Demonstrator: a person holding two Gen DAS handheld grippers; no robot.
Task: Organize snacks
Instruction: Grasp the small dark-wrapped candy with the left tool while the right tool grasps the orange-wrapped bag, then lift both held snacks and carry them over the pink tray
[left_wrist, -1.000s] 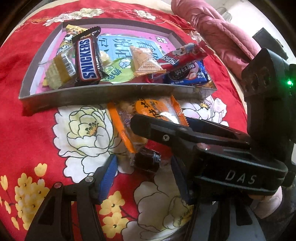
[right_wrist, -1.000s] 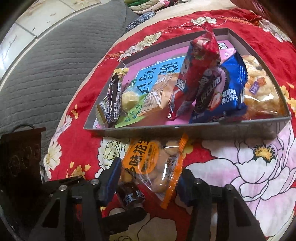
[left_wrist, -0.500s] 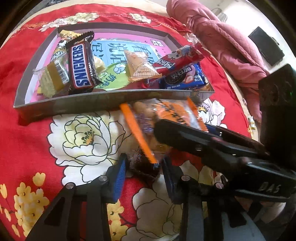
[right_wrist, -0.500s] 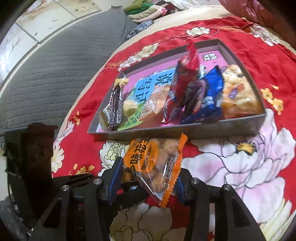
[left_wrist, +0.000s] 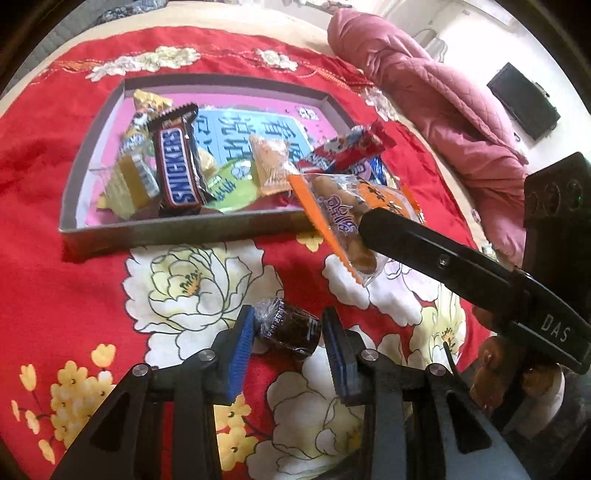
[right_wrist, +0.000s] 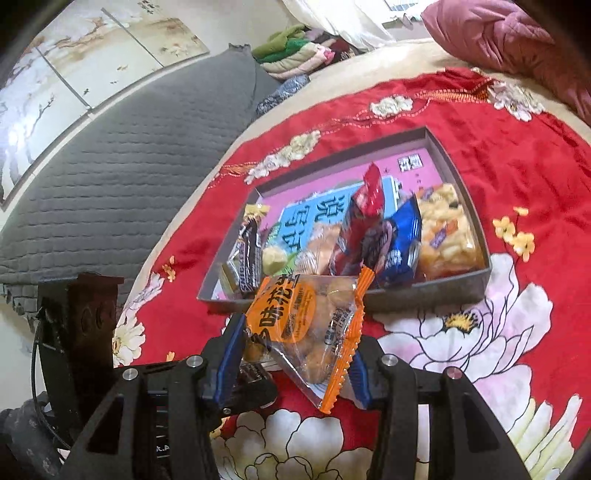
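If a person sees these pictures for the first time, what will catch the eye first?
Probably the orange peanut packet, held in the right tongs just in front of the grey tray. Next, the Snickers bar among the snacks at the tray's left end. All lies on a red flowered cloth, where the left tongs grip a small dark candy.

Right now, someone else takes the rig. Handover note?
Left tool: shut on the small dark foil-wrapped candy, held above the red floral cloth.
Right tool: shut on the orange-edged clear peanut packet, held just short of the grey shallow cardboard tray.
Done: Snickers bar and other packets already in the tray.
Left: put both held snacks in the tray.
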